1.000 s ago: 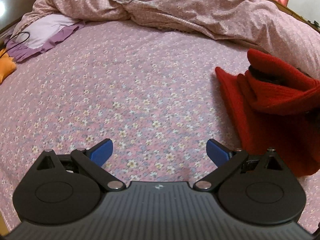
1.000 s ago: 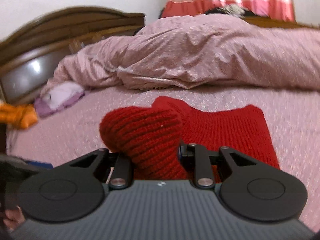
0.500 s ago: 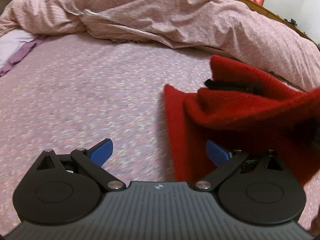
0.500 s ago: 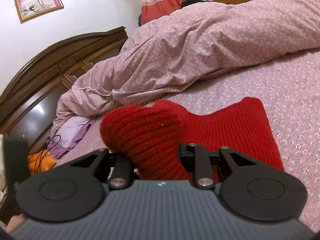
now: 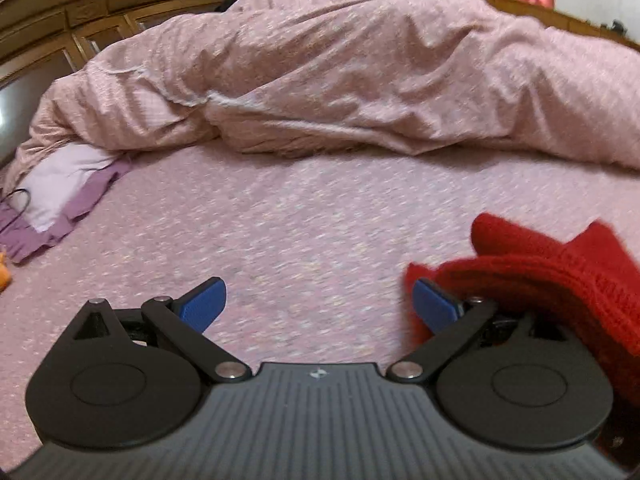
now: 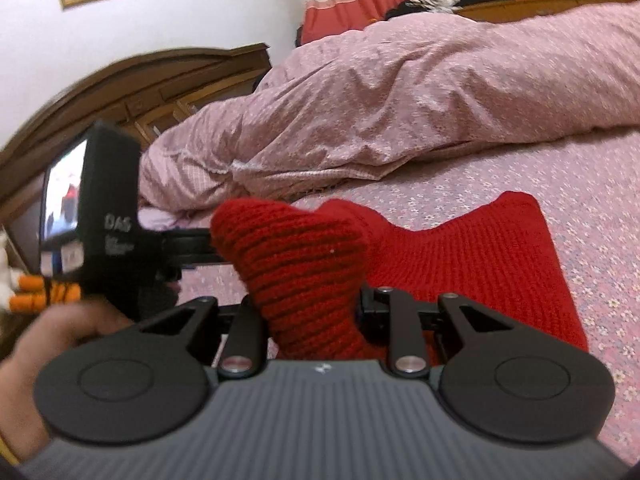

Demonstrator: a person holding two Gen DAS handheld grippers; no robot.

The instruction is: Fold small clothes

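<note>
On the bed (image 5: 320,220), the open left claw (image 5: 316,306) has slid over beside the red knit (image 6: 472,256). The right claw (image 6: 312,320) pinches its lifted corner, so the fold can start.

Left tongs (image 5: 318,306): black linkage arms, blue pads (image 5: 204,302), silver pivot screws, ribbed grey body

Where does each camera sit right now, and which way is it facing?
Left wrist: on the left hand-held gripper, jaws open, looking across the bedsheet to the duvet; red knit garment at right.
Right wrist: on the right hand-held gripper, shut on the red knit garment; the left hand shows at left.
Shared: garment, duvet, headboard.
</note>
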